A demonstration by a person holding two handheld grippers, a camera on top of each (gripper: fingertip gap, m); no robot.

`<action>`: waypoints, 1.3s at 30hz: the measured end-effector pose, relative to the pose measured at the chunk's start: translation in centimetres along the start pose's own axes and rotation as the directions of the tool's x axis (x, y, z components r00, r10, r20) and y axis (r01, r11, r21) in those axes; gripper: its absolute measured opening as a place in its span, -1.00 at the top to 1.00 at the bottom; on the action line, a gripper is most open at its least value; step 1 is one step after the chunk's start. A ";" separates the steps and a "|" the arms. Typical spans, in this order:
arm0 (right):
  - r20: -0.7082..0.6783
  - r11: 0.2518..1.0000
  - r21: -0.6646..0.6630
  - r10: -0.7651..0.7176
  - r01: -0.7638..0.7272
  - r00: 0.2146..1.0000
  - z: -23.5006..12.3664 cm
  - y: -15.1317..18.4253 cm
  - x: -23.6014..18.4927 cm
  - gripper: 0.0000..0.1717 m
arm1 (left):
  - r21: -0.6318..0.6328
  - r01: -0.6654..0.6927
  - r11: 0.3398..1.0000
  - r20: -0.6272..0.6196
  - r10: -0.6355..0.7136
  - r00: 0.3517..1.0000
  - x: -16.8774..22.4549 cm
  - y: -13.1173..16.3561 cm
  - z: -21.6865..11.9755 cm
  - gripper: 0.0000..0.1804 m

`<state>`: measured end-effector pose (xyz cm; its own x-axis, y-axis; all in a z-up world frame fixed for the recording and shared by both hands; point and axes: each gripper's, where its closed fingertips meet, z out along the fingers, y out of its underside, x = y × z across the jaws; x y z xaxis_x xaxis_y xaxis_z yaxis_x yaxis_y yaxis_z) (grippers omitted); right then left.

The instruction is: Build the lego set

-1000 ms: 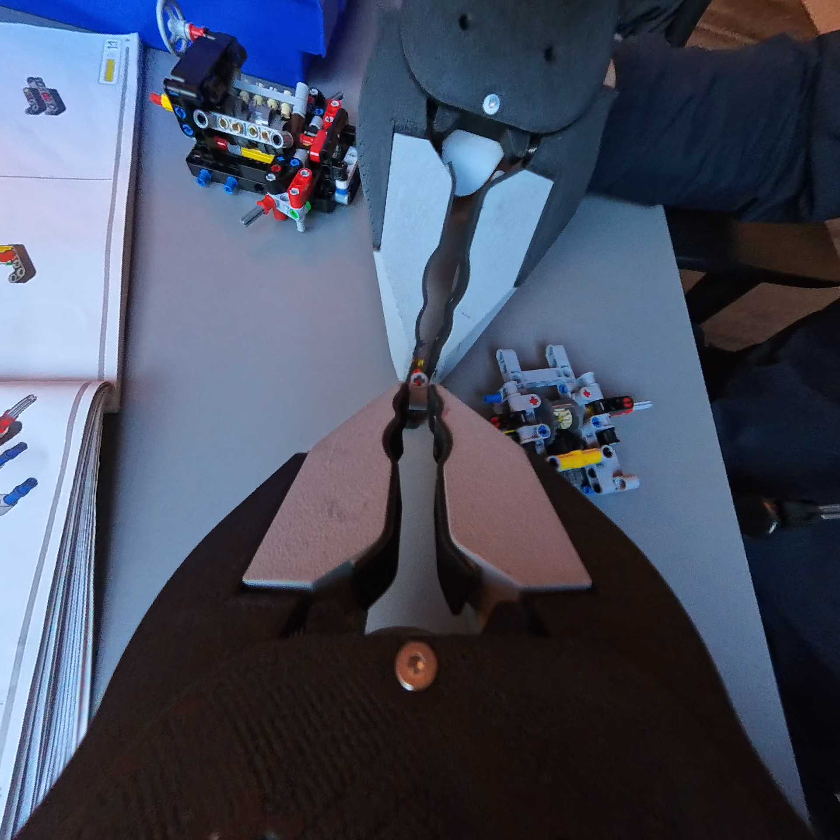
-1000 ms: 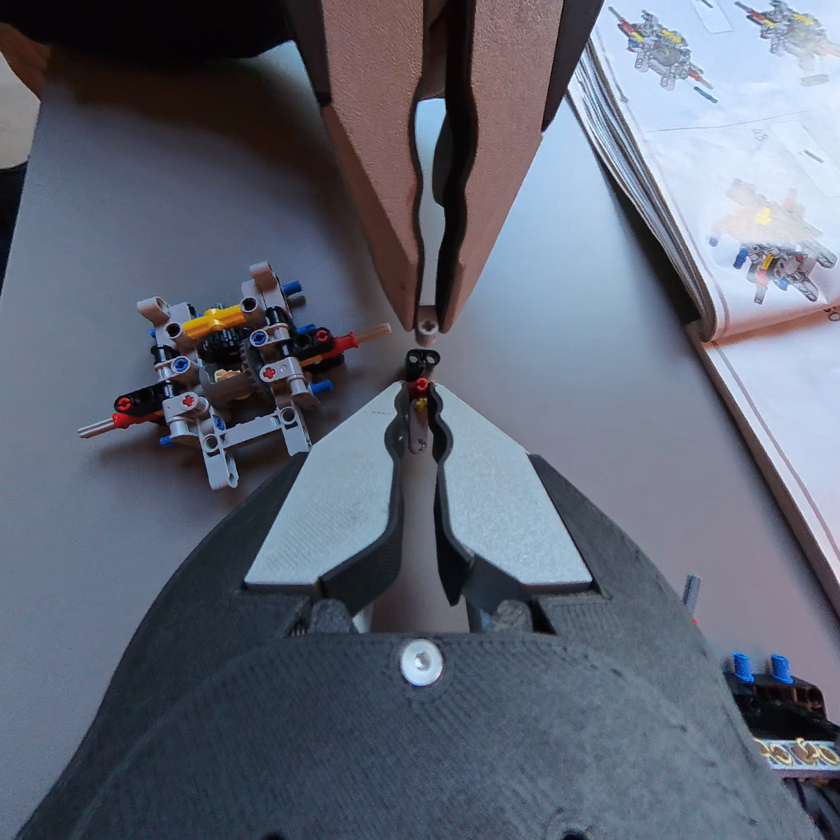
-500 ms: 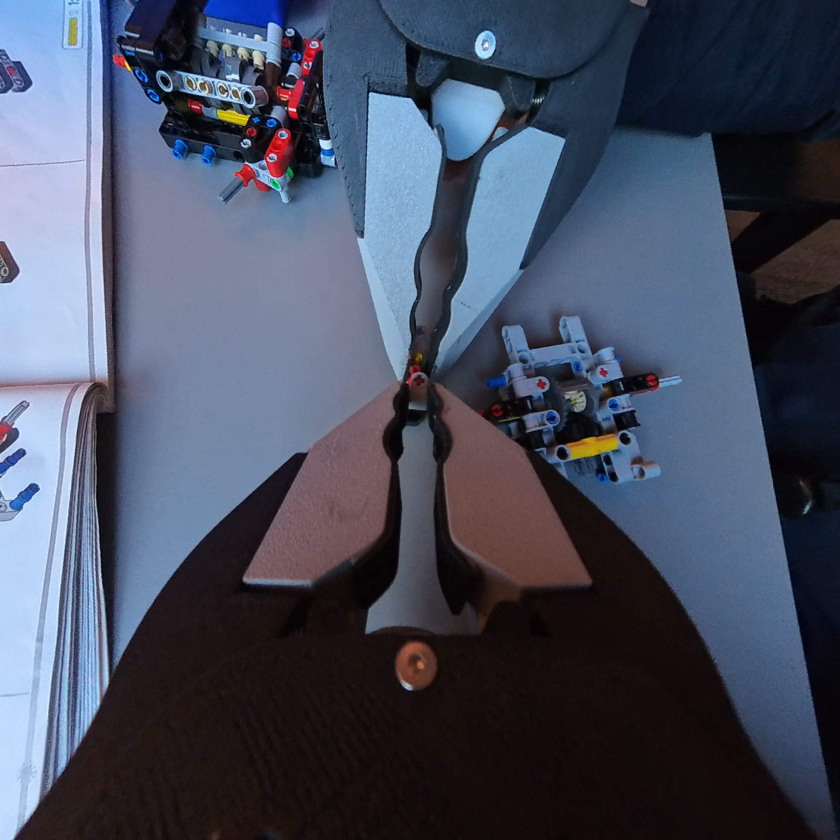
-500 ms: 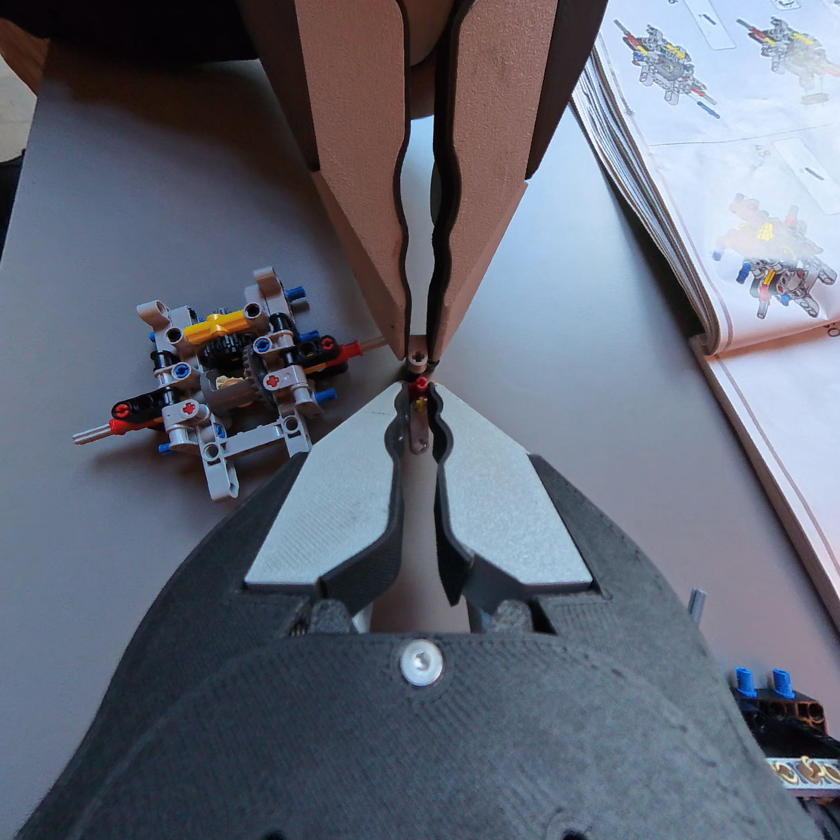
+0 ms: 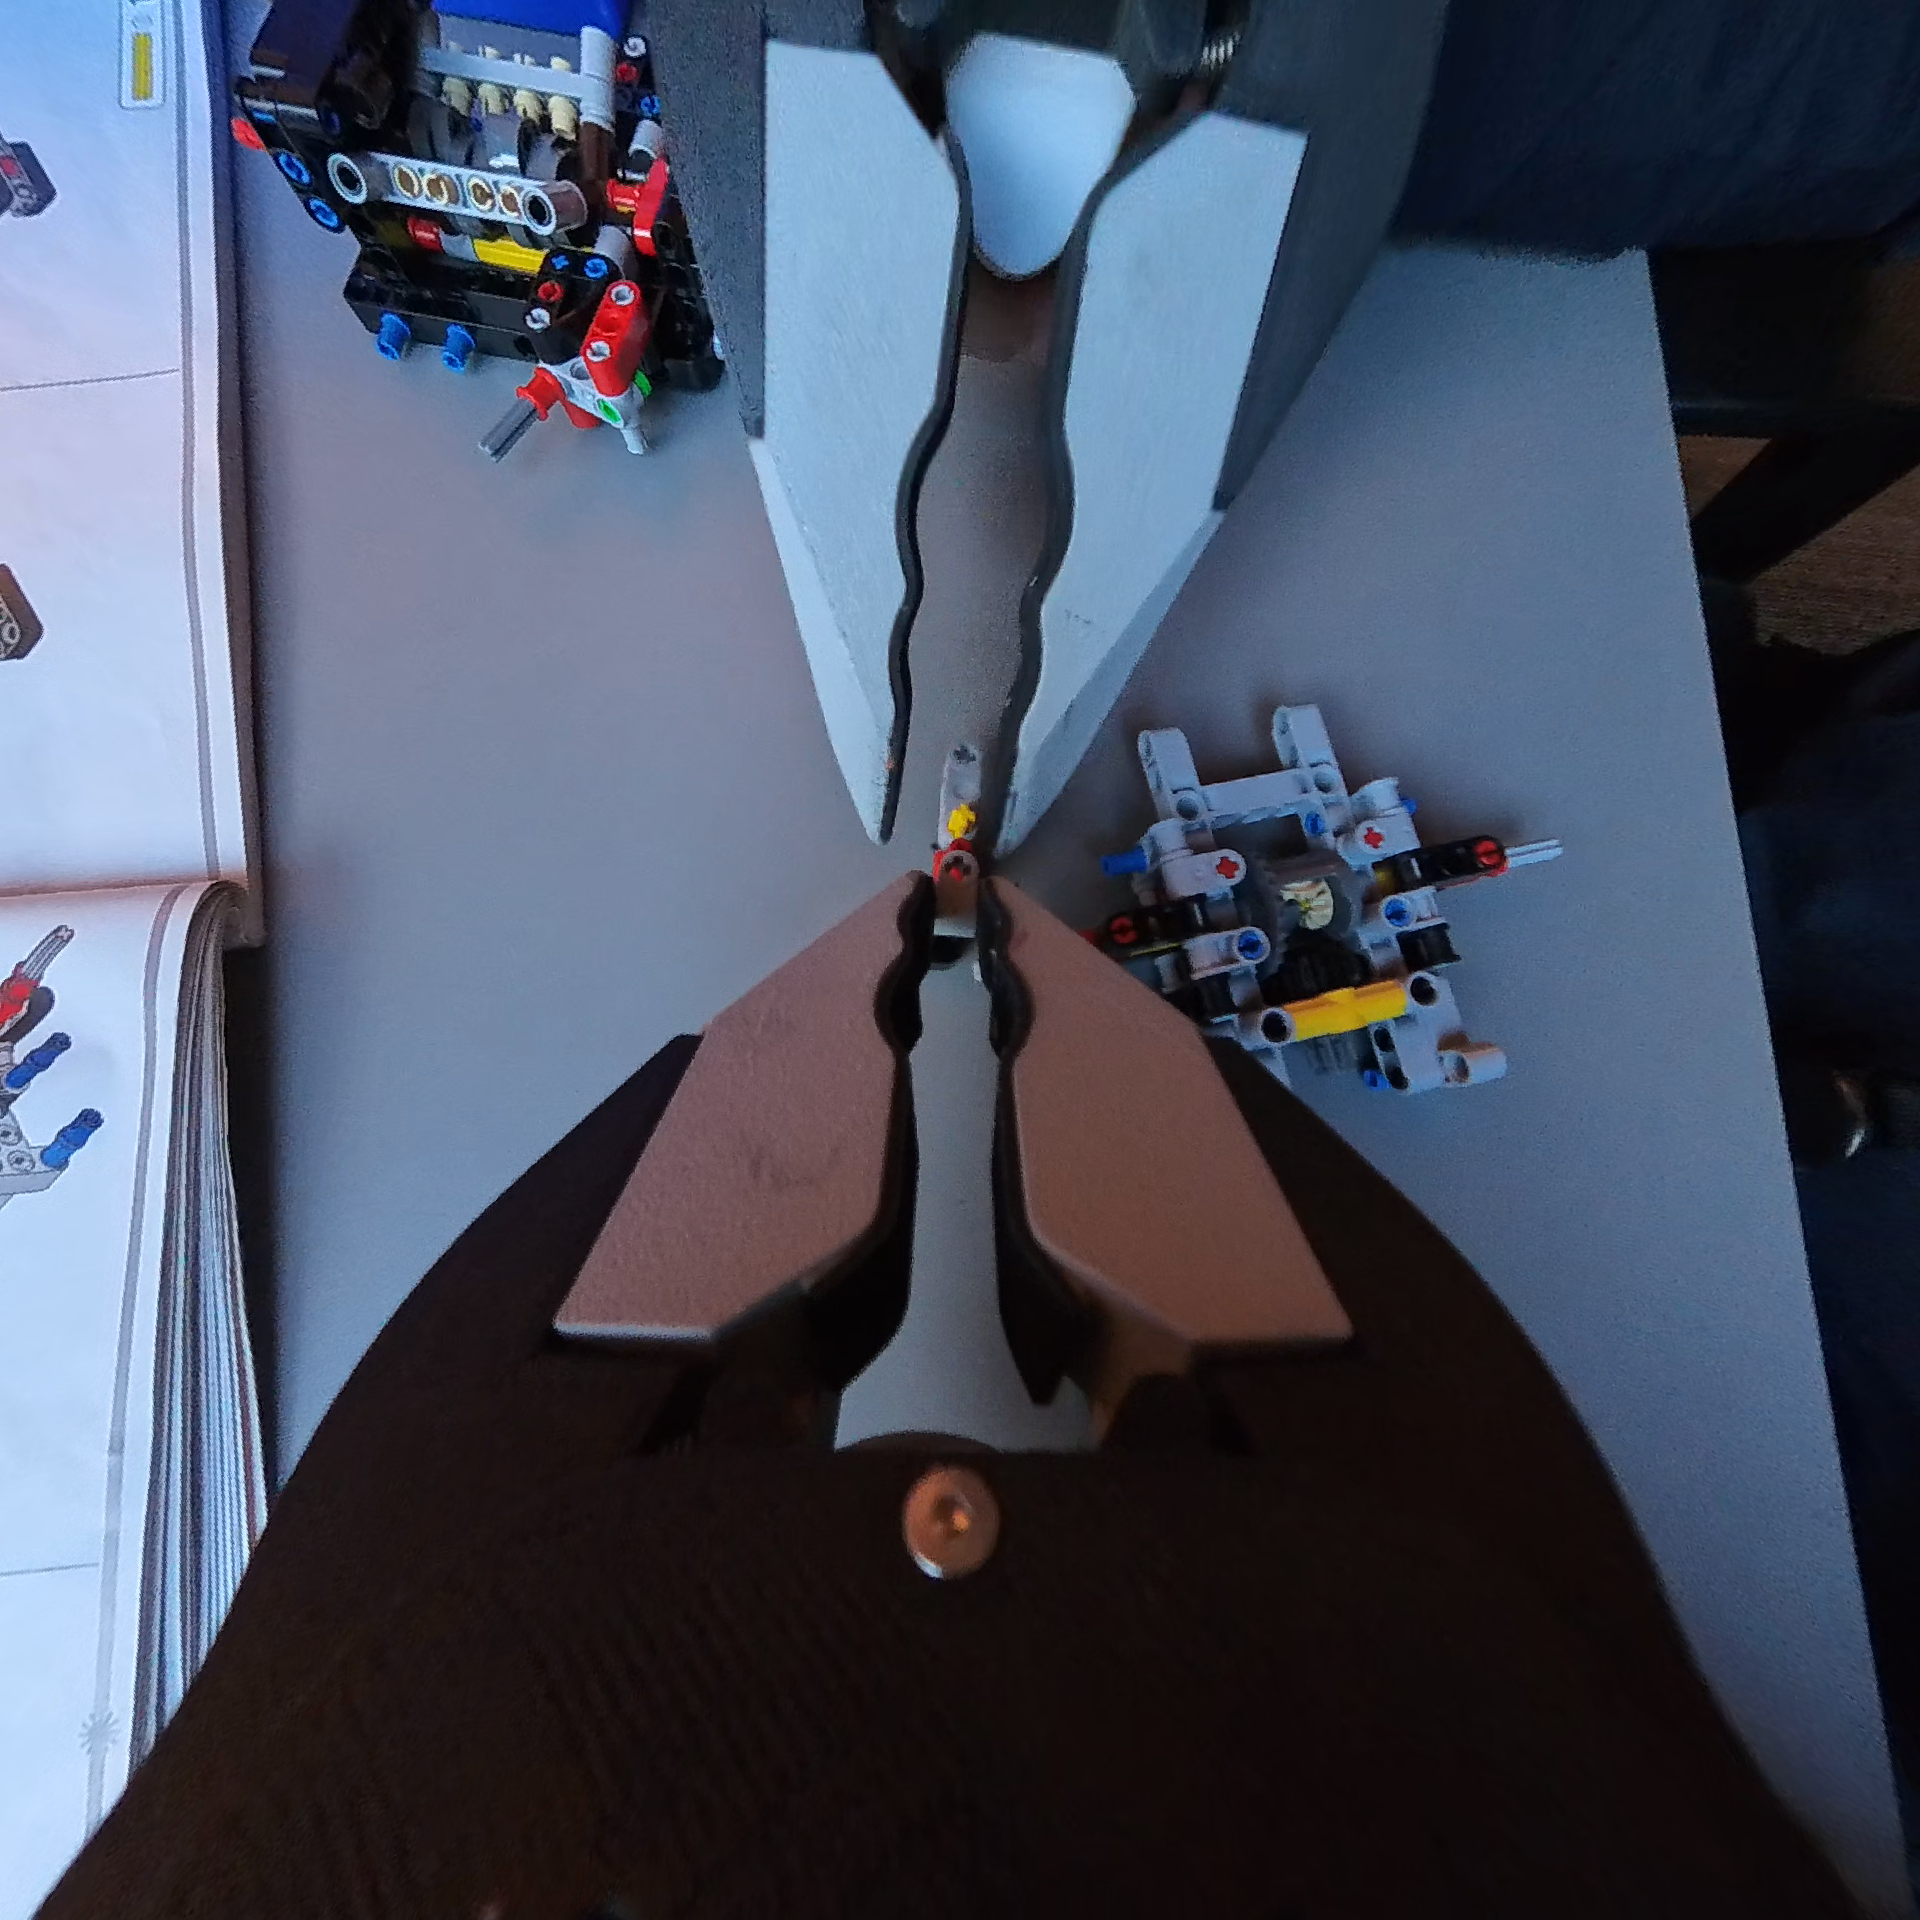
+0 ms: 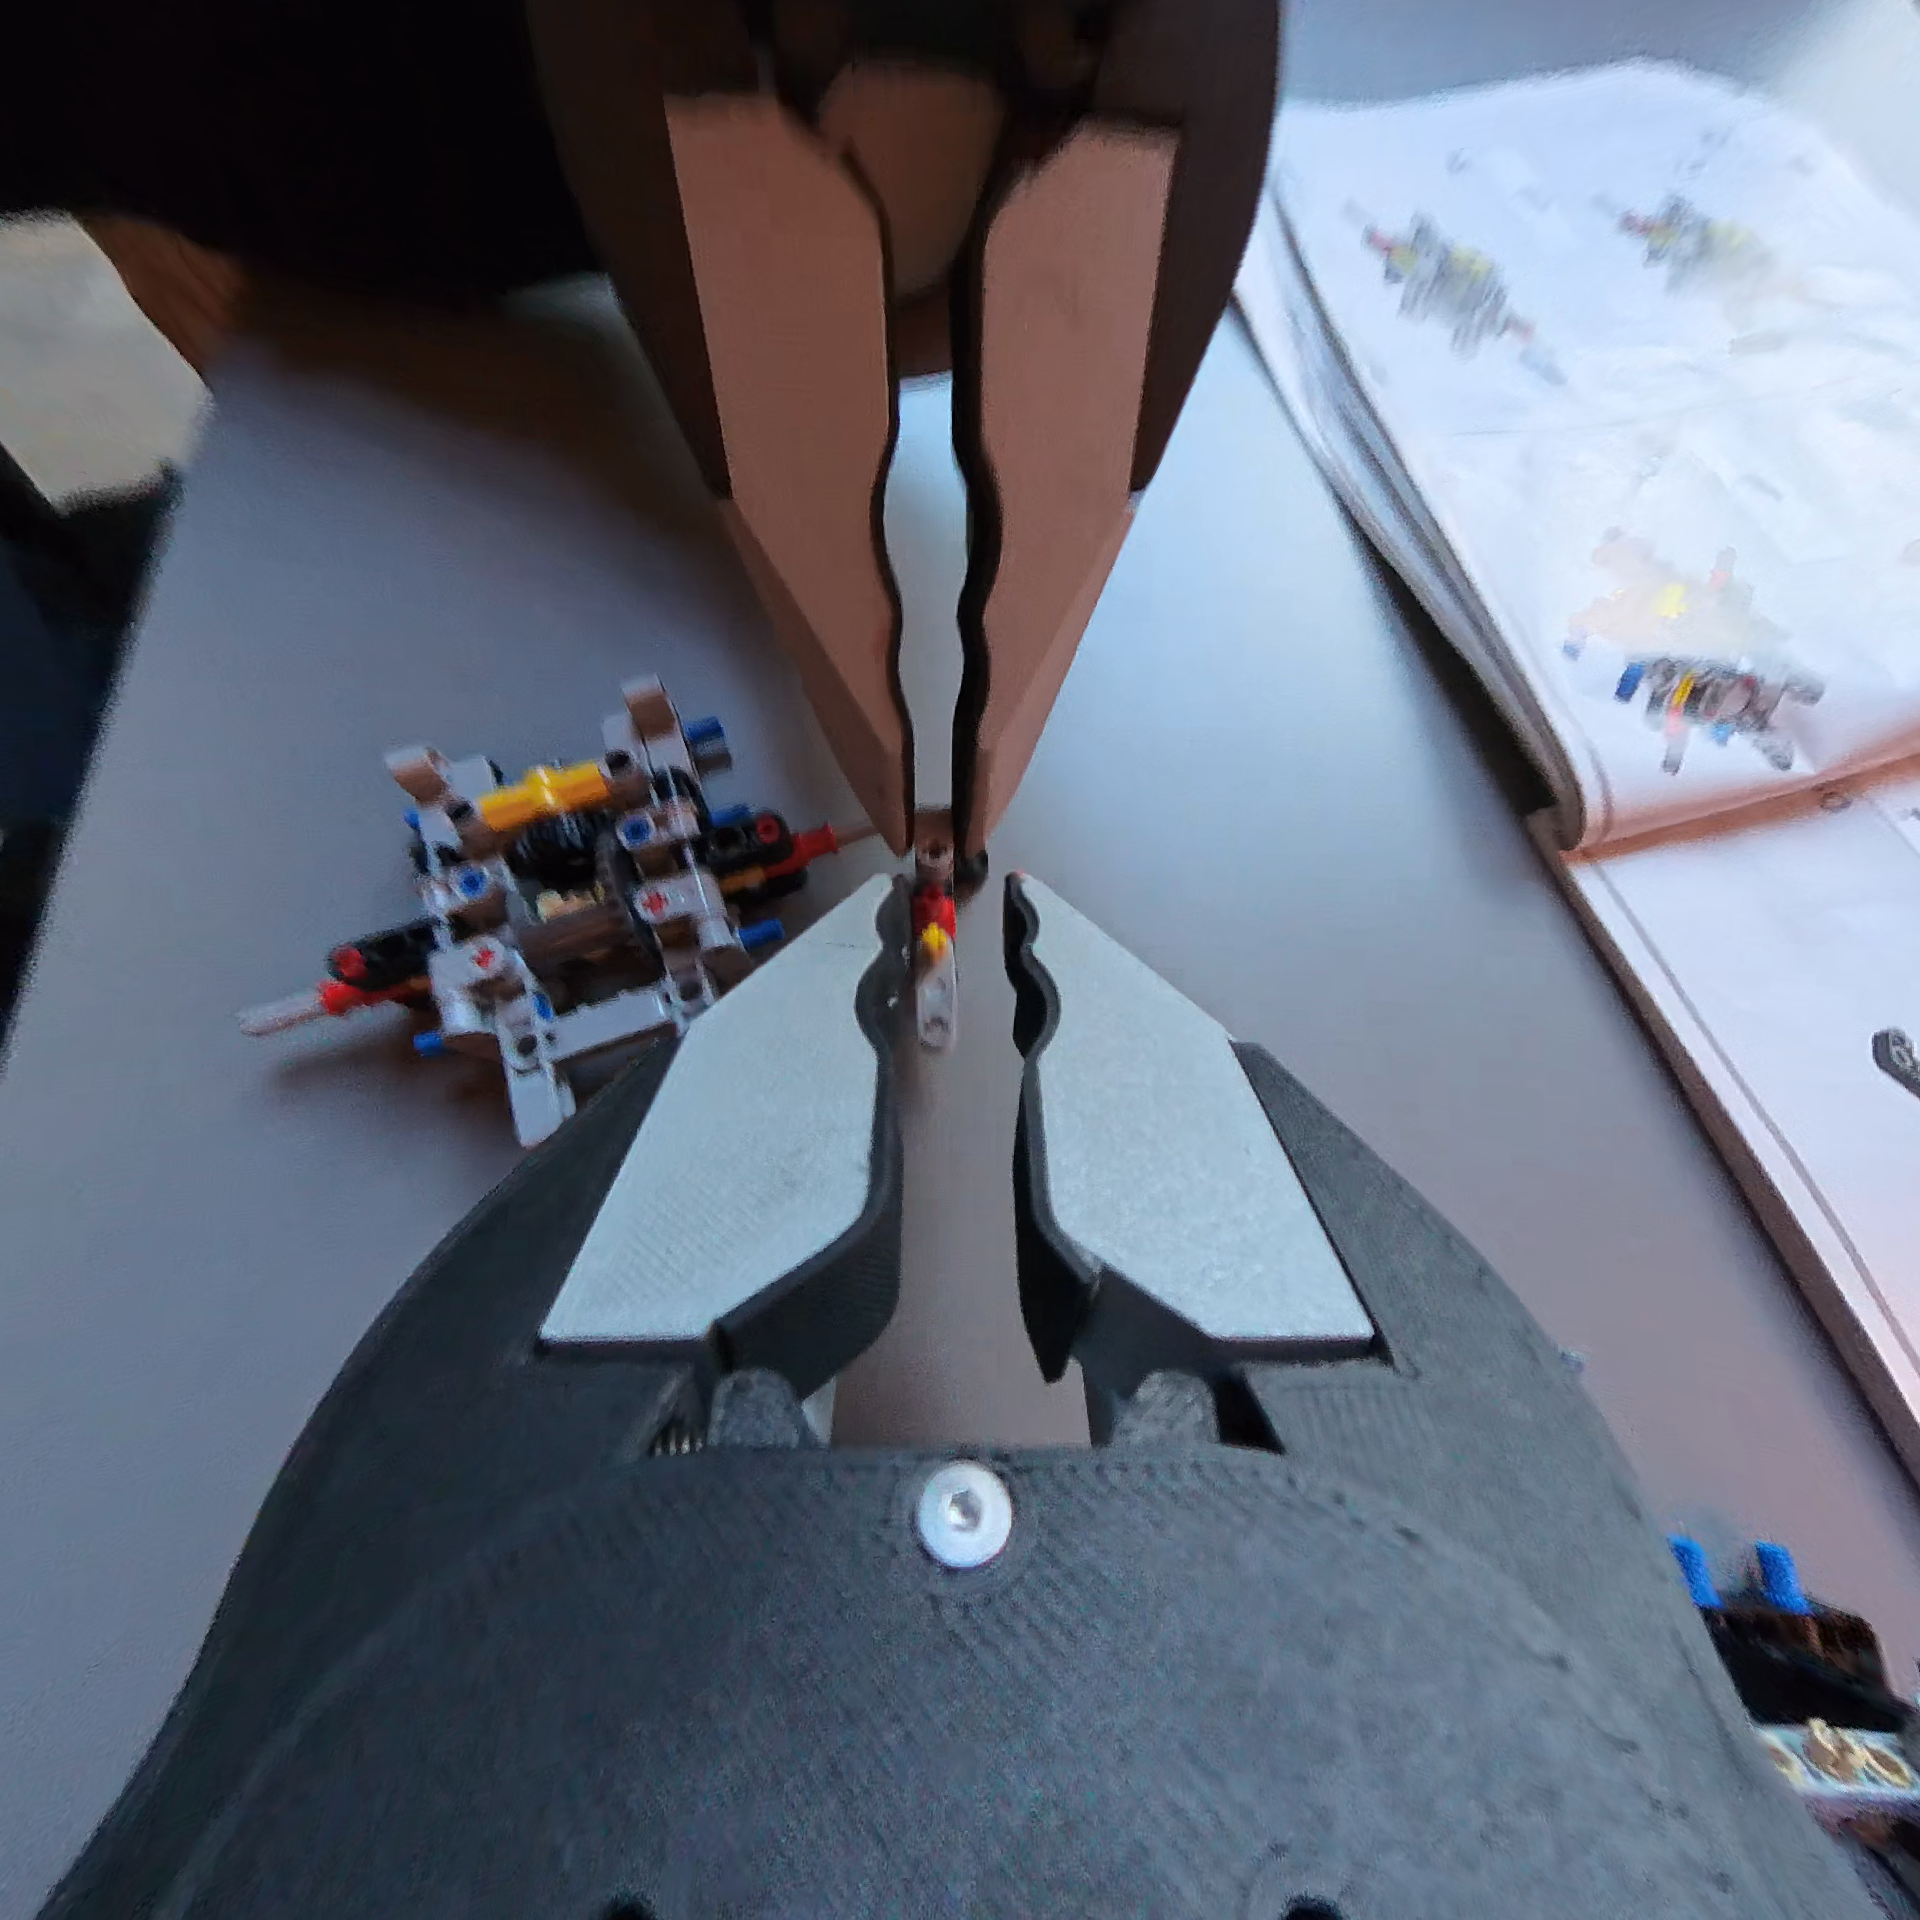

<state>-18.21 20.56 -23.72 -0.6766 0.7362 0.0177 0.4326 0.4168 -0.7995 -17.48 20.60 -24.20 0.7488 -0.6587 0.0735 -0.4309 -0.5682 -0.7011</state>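
Two grippers: they meet tip to tip over the middle of the grey bench [image 5: 520,727]
Left gripper [image 5: 954,902]: its brown fingers [image 5: 790,1091] stand narrow and pinch a small grey toy piece [image 5: 951,914] at the very tips; the pads press it from both sides
Small toy piece: a short grey link with a red pin and a yellow bit [image 6: 932,940]; it reaches from the left fingertips into the gap of the other gripper
Right gripper [image 6: 951,914]: its grey fingers [image 6: 748,1143] stand apart; the link lies in the gap, close against the left-hand pad, with clear space between it and the right-hand pad; whether it touches the near pad I cannot tell; the view is blurred
Grey brick assembly [image 5: 1320,914]: flat on the bench just beside the fingertips, toward the bench edge where a dark sleeve [image 5: 1662,114] shows; grey beams, a yellow bar, black, red and blue pins
Black brick assembly [image 5: 488,229]: larger, well apart from the grippers, at the far end of the bench beside the booklet; a blue box [image 5: 530,16] stands behind it
Instruction booklet [image 5: 94,520]: open, thick, along the bench edge opposite the grey assembly
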 end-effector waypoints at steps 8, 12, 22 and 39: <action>0.004 1.000 0.012 -0.008 0.008 1.000 0.5 -0.3 -0.3 0.98 | -0.011 0.003 1.000 0.005 -0.003 1.000 -0.1 0.1 -0.1 0.94; 0.010 1.000 0.019 -0.003 0.002 1.000 0.5 -0.3 -0.3 0.98 | -0.013 0.007 1.000 0.007 -0.006 1.000 -0.1 0.1 -0.1 0.94; 0.014 1.000 0.025 -0.013 0.013 1.000 0.6 -0.4 -0.4 0.98 | -0.031 0.007 0.999 0.012 -0.007 1.000 -0.1 0.2 -0.2 0.94; -0.012 0.999 0.044 -0.012 0.013 1.000 0.7 -1.0 0.0 0.98 | -0.034 0.009 0.999 0.037 -0.008 0.999 -0.5 0.2 -0.8 0.94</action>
<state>-19.03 19.81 -23.34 -0.6745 0.7374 0.0348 0.3971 0.4022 -0.8249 -18.33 20.39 -23.82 0.7702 -0.6357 0.0524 -0.4415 -0.5906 -0.6755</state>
